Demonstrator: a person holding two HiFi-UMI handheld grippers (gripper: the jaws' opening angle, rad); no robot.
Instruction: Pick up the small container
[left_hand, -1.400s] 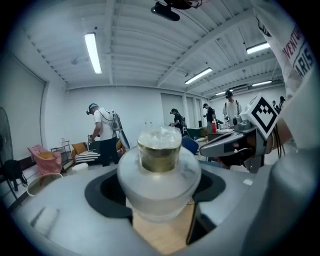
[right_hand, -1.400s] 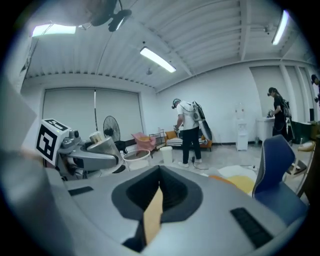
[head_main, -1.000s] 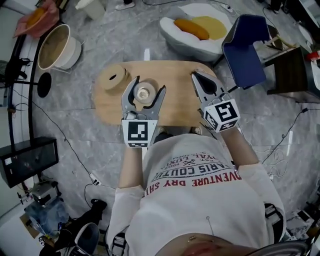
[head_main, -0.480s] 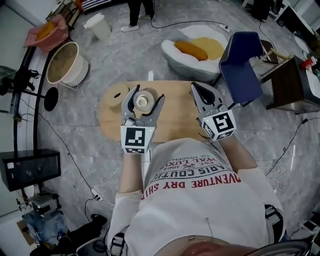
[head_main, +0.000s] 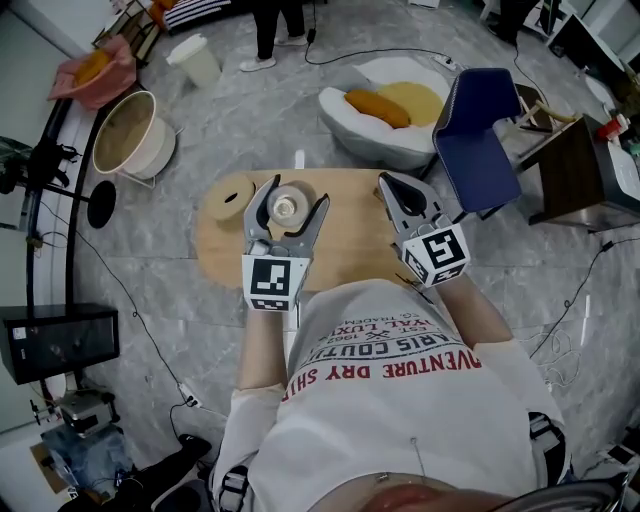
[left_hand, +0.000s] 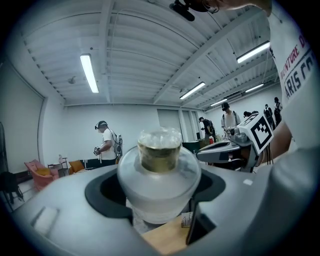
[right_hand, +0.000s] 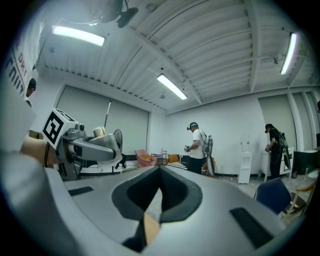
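Observation:
The small container (head_main: 287, 207) is a frosted round jar with a gold neck (left_hand: 159, 152). It sits between the jaws of my left gripper (head_main: 297, 194), which is shut on its body over the wooden table (head_main: 350, 240). In the left gripper view the jar fills the gap between the jaws, and the view tilts up toward the ceiling. My right gripper (head_main: 386, 180) hovers over the table's right part, its jaws shut with nothing between them (right_hand: 159, 169). The right gripper view shows the left gripper (right_hand: 92, 145) with the jar's gold top.
A round wooden ring (head_main: 232, 197) lies on the table's left end. Beyond the table are a white beanbag (head_main: 385, 110) with an orange cushion, a blue chair (head_main: 475, 140) and a round basket (head_main: 130, 135). Other people stand in the room.
In the head view the left gripper and the jar have shifted toward the table's far edge, still gripped. The right gripper has kept its place.

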